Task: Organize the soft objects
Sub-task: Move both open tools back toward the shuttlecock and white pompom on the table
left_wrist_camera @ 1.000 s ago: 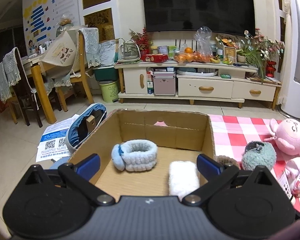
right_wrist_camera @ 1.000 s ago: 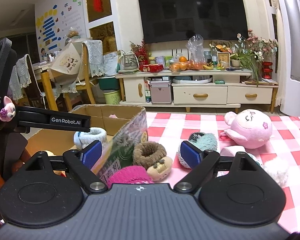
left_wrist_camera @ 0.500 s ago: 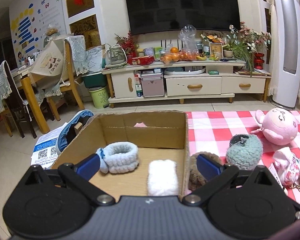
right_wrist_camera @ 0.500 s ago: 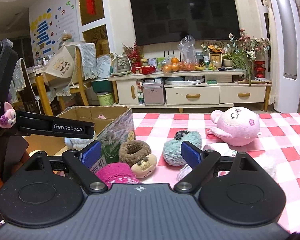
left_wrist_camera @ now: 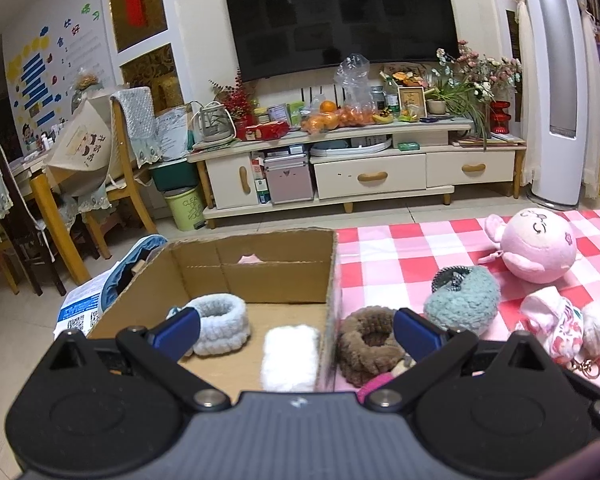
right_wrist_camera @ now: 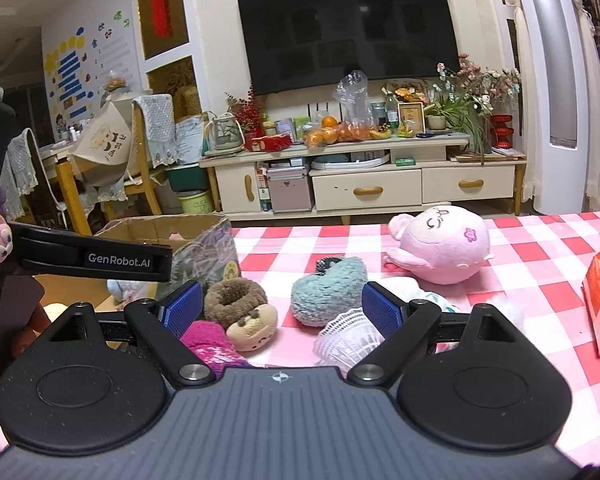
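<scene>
Lying between open left tongs (left_wrist_camera: 296,330): brown scrunchie (left_wrist_camera: 367,345).

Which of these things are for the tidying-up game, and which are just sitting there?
For the job: cardboard box, pale blue band and white fluffy pad already inside it, brown scrunchie, teal fuzzy pouch, pink plush.

Just lying about: TV, TV cabinet, oranges, green bin.

Both wrist views low, facing TV (left_wrist_camera: 342,20), sharing toys
</scene>
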`<move>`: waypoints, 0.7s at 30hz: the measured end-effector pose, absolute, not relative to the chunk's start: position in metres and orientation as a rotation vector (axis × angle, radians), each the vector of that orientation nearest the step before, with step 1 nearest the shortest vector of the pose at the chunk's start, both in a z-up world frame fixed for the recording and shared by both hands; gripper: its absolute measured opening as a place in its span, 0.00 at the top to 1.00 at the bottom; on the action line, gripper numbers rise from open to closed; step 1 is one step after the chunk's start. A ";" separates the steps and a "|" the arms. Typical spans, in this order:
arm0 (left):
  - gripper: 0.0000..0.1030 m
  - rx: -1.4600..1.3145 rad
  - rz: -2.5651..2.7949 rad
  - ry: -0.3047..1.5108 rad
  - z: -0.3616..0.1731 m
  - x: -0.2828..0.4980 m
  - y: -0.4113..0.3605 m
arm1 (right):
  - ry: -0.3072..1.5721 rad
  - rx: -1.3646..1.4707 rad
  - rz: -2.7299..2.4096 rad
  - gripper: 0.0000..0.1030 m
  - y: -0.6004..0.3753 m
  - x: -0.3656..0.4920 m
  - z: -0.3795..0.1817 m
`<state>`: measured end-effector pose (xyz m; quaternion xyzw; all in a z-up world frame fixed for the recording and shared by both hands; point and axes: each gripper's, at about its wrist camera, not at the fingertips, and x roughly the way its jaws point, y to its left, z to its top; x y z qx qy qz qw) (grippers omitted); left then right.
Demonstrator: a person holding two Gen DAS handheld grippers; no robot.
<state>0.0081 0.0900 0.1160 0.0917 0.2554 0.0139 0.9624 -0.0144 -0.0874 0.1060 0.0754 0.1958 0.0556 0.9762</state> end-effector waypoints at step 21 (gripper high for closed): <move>0.01 0.264 -0.032 0.514 0.109 0.003 0.053 | 0.390 0.173 0.033 0.00 -0.095 -0.030 0.096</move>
